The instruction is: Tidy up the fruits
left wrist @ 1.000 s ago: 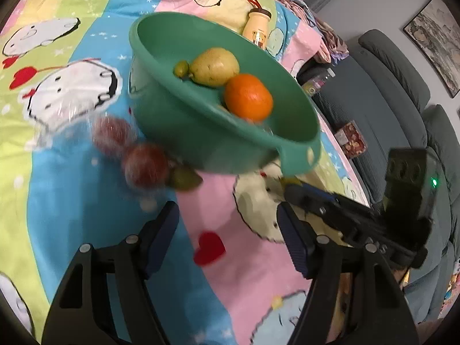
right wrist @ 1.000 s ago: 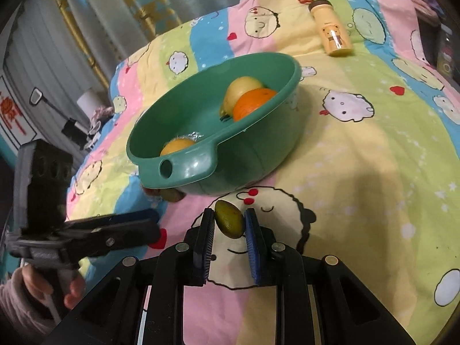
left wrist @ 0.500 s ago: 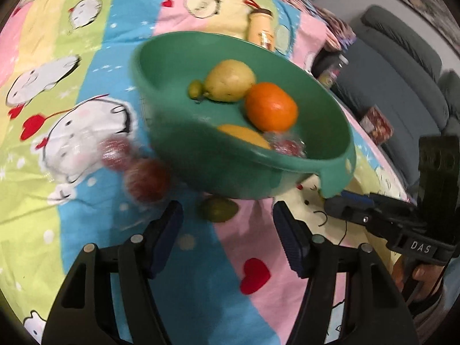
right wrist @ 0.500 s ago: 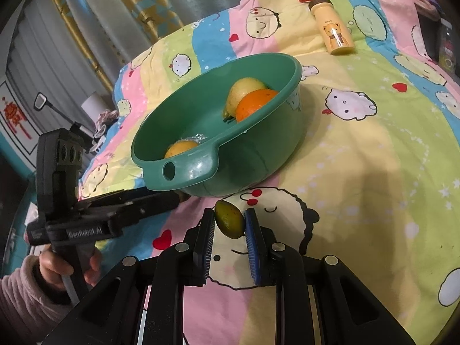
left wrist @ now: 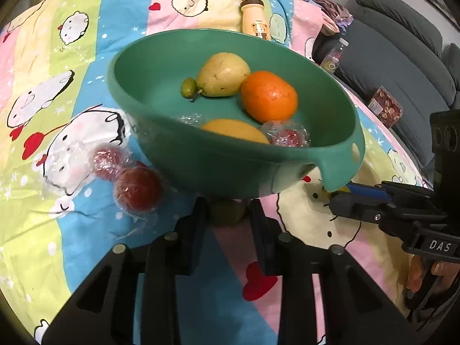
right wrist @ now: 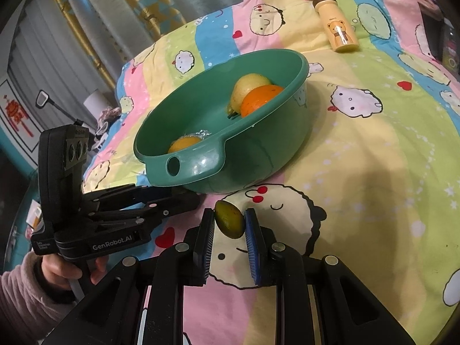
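Green fruit is what you're closing on in the left wrist view: your left gripper is sliding in under the near wall of the green bowl, and where half a second ago its fingers were spread wide with the small green fruit lying ahead of them, they're now drawn in on either side of it, looking clamped or very nearly so, though the bowl's shadow is hiding the exact contact. Inside the bowl you're already keeping a pear, an orange, a tiny green fruit, a yellow fruit and a wrapped red one, while two more wrapped red fruits are waiting on the cartoon bedspread just left of the bowl. Switching to the right wrist view, your right gripper is holding steady, clamped on a second green fruit above the bedspread, just short of the bowl's handle tab, exactly as it has been over the last second; your left gripper is showing at the left, reaching under the bowl's edge. A yellow bear bottle is lying well beyond the bowl. So you're likely about to have both green fruits in hand, and lifting each over the rim looks like your next job, with the red pair left after that.
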Available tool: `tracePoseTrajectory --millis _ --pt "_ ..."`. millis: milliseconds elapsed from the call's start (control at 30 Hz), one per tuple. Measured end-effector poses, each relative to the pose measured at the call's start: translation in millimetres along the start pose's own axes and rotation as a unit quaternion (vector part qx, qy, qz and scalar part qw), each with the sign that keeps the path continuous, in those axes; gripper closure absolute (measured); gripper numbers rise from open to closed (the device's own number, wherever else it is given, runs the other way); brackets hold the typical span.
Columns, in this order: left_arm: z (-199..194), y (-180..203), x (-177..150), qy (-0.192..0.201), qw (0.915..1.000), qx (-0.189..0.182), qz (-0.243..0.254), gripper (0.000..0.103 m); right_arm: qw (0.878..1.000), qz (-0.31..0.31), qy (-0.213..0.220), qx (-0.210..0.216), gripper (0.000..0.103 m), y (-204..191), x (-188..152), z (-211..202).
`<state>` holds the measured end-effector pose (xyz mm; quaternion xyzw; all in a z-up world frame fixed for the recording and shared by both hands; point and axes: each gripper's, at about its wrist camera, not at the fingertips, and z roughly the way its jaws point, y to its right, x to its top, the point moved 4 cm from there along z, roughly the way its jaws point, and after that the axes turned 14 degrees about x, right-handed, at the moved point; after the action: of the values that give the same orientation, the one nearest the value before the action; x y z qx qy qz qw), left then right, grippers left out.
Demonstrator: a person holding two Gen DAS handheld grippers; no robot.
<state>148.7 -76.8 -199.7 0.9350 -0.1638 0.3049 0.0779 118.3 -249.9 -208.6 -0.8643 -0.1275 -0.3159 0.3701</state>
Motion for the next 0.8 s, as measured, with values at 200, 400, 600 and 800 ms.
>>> tracePoseTrajectory --millis 200,400,600,800 --pt "-4.7 -0.6 -2.3 0.001 1.0 0.003 -0.005 0.073 1.0 0.0 -0.001 0.004 0.08 -0.5 0.4 1.7" --pt "-27.2 -5.4 -12.6 0.007 0.9996 -0.005 -0.026 0.073 1.0 -0.003 -0.003 0.017 0.08 -5.1 -0.5 3.1" --pt "-60.7 -15.5 -20.7 0.026 0.9979 -0.013 -0.058 0.073 0.999 -0.016 -0.005 0.04 0.08 -19.9 -1.8 5.2" --pt "-81.3 -20.0 -19.6 0.041 0.996 -0.009 -0.079 0.073 0.997 -0.034 -0.011 0.064 0.08 -38.5 -2.6 9.7"
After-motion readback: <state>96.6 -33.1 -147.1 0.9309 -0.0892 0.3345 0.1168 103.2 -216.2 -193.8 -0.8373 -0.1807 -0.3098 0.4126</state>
